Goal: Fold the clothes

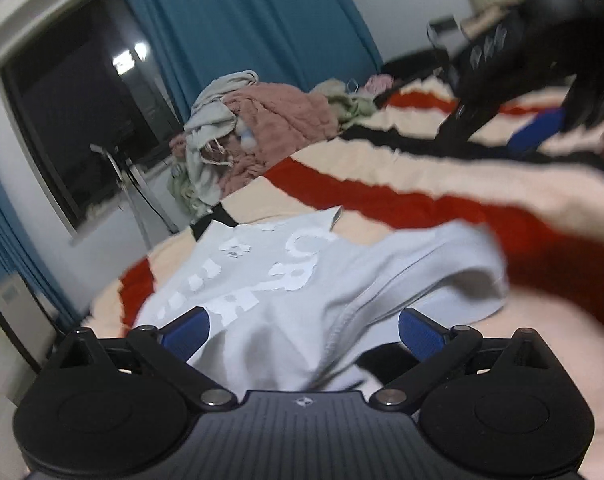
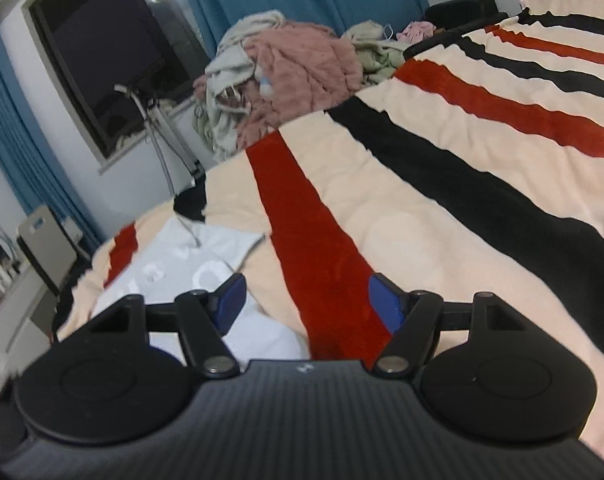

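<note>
My left gripper (image 1: 303,330) jaws stand spread over the white printed shirt (image 1: 286,280) lying rumpled on the striped bed (image 1: 421,200), my right gripper (image 2: 305,300) jaws part-spread and empty; I judge it light, limp, best pinched at 1 hem corner

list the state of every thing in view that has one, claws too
white t-shirt: partly folded, lying on the bed
left claw: open, over the shirt, gripping nothing
right claw: open, empty, over the striped blanket
clothes pile: unfolded, heaped at the bed's far edge
blue curtain: drawn aside from the dark window
</note>
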`<state>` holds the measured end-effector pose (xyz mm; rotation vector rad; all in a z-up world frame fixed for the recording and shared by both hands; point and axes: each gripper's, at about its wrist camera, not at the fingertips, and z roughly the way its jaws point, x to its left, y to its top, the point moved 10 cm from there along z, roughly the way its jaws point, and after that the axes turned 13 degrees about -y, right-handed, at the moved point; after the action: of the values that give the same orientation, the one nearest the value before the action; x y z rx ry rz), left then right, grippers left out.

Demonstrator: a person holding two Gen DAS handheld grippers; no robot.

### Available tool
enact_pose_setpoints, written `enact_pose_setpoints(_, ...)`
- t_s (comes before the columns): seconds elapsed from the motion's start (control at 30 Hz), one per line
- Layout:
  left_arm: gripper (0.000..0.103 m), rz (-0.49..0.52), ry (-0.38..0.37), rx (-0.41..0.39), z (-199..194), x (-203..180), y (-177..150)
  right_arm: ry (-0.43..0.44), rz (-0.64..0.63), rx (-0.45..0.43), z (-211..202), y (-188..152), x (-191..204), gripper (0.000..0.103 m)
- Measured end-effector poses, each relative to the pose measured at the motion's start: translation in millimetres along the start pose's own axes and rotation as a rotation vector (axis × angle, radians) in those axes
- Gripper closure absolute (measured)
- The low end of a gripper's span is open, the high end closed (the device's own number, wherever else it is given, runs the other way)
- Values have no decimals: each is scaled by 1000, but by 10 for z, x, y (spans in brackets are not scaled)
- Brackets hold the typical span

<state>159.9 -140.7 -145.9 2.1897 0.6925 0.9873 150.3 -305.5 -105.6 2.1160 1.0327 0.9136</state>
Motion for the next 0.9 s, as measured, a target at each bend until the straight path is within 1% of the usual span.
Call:
enact_pose_setpoints(0.13,2,39,126,21,202,67,-40,-2,-143,68,40,-271,148,32)
enact_pose_setpoints(0.17,2,38,145,18,212,92,-56,11,-184,83,49,-344,218,32)
enact_pose_setpoints(0.27,2,24,201,-16,159,207,-44,36,-308,124,95,-569,441,33)
enact_pose_setpoints(0.3,2,3,215,-32,123,266,-18,34,-346,133,115,-638,501,34)
enact_pose_setpoints(0.43,2,-92,271,-91,-30,532,87,-55,-462,135,231,-828,582,34)
enact_pose_setpoints(0.5,2,-135,283,-102,-75,633,111,-123,-444,108,282,-795,504,34)
enact_pose_setpoints(0.6,2,-185,264,-95,-88,703,100,-181,-288,2,250,-553,350,34)
enact_pose_setpoints(0.67,2,-198,253,-93,-131,703,83,-190,-200,-80,172,-393,275,34)
enact_pose_setpoints(0.73,2,-209,241,-96,-194,691,67,-190,-139,-140,95,-265,215,34)
enact_pose_setpoints(0.9,2,-224,194,-132,-336,596,59,-133,-75,-219,-44,-52,197,34)
